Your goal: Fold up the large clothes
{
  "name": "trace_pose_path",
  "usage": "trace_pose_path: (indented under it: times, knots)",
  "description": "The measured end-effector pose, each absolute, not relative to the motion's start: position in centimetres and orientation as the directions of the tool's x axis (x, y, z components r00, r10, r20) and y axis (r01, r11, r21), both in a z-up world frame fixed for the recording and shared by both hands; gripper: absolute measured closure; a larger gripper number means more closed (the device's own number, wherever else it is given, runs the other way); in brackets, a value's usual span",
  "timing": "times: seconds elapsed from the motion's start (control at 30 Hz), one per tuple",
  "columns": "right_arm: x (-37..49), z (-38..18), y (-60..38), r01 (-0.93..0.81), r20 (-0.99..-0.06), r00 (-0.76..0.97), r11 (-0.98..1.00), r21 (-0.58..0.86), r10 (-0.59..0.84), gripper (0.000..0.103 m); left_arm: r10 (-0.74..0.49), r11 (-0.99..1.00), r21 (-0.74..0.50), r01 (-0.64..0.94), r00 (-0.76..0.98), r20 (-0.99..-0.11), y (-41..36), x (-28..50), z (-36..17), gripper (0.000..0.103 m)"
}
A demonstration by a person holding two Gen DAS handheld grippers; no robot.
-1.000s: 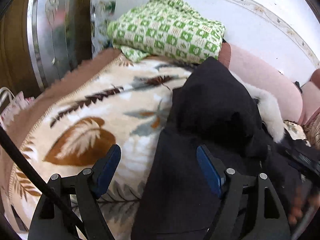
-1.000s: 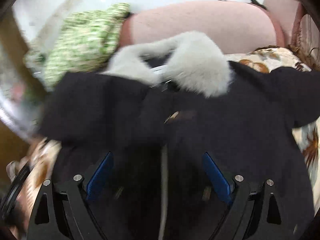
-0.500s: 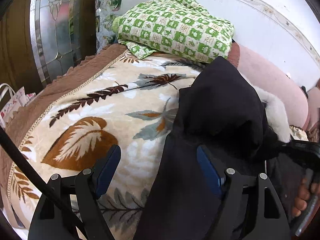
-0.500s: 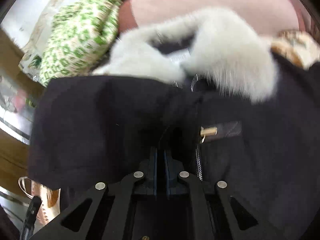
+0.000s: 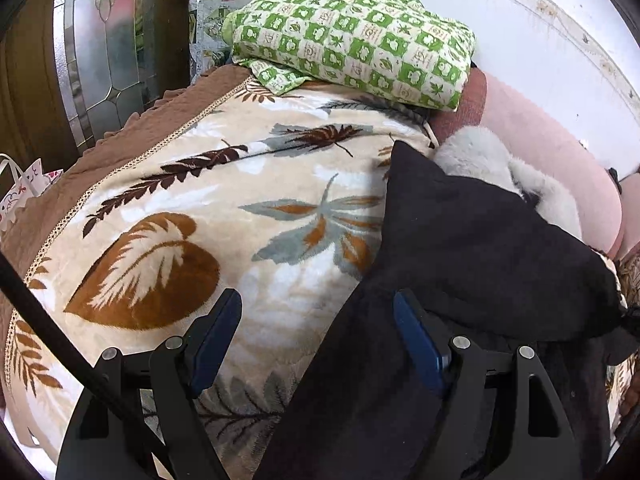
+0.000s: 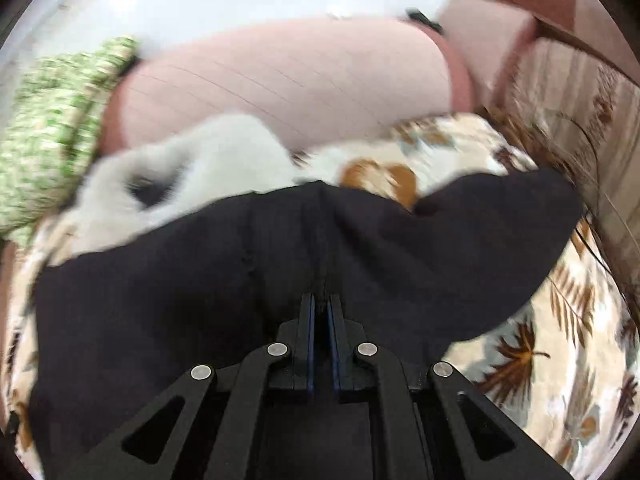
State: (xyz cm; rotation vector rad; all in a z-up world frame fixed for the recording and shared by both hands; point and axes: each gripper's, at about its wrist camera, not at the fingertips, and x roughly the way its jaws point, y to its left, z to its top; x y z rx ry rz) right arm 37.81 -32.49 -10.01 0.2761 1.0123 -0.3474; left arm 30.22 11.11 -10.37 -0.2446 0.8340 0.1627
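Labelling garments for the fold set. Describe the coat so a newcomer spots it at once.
Start at the leaf-print blanket covering the bed. The coat lies on its right part, below the pink bolster, pinched by the right claw. It is the only plain black item, with a white fur collar.

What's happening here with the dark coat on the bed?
A person with a handheld gripper in each hand is folding a black coat with a white fur collar on a leaf-patterned blanket. The right gripper is shut on a fold of the coat's fabric. The left gripper is open above the coat's edge, holding nothing. A green checked pillow lies beyond.
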Motion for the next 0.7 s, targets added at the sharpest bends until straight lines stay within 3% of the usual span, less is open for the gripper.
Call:
trace_pose_path:
  times: [0.27,0.47,0.53,0.6,0.67,0.7]
  knots:
    - [39.4,-16.1,-31.5,0.427,-0.918,0.348,0.904,-0.026,-0.190,0.095,0.077,0.967,-0.111,-0.230,0.677,-0.732,10.7,29.5,-9.8,0.026]
    - [38.3,-13.6,-30.8,0.443,-0.887,0.356,0.889,-0.118,-0.295,0.081,0.082,0.966,-0.121,-0.230,0.712,-0.697,11.0,28.0,-8.3,0.026]
    - [36.8,-10.8,-30.4,0.483,-0.813,0.418,0.857,-0.178,-0.404,0.079,0.104,0.964,-0.111,-0.243,0.725,-0.681,11.1,27.3,-7.9,0.026]
    - [35.7,-8.4,-29.5,0.503,-0.741,0.480,0.839,-0.207,-0.470,0.066,0.108,0.962,-0.116,-0.248,0.733,-0.671,11.1,26.8,-7.6,0.026]
    - [34.8,-6.5,-28.0,0.489,-0.685,0.545,0.847,-0.207,-0.483,0.037,0.094,0.960,-0.139,-0.242,0.748,-0.657,11.2,26.3,-7.4,0.026]
    - [34.5,-5.8,-26.8,0.468,-0.664,0.580,0.860,-0.203,-0.472,0.030,0.086,0.960,-0.148,-0.237,0.756,-0.649,11.2,26.2,-7.3,0.025]
